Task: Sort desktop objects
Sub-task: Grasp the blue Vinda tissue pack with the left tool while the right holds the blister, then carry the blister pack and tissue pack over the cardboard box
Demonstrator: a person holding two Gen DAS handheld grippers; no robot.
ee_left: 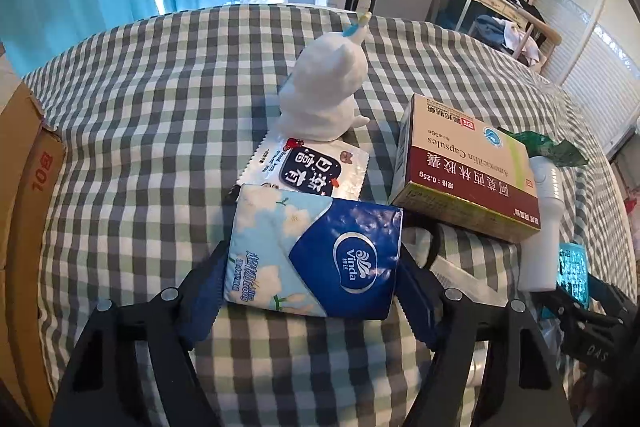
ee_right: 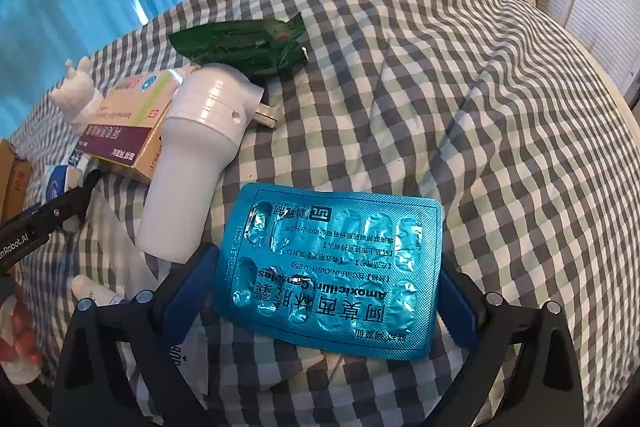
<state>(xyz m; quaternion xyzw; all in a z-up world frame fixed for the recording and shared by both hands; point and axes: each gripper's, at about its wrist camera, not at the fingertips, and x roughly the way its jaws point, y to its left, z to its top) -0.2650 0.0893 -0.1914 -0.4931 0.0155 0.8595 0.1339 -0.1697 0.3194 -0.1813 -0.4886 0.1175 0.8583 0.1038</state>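
My left gripper (ee_left: 310,279) is shut on a blue and white Vinda tissue pack (ee_left: 316,255), with a finger pressed on each side. Behind it lie a wet-wipe packet (ee_left: 308,167), a white plush toy (ee_left: 328,87) and an Amoxicillin capsule box (ee_left: 464,167). My right gripper (ee_right: 328,279) is shut on a teal Amoxicillin blister sheet (ee_right: 336,267), held flat over the checked cloth (ee_right: 500,147). To its left lie a white plug-in device (ee_right: 196,155), the capsule box (ee_right: 128,131) and a green foil packet (ee_right: 244,43).
A cardboard box (ee_left: 24,227) stands at the left edge of the checked surface. A small white tube (ee_right: 96,291) and a plastic bag lie at the lower left in the right wrist view. The left gripper's body (ee_right: 48,215) shows there too.
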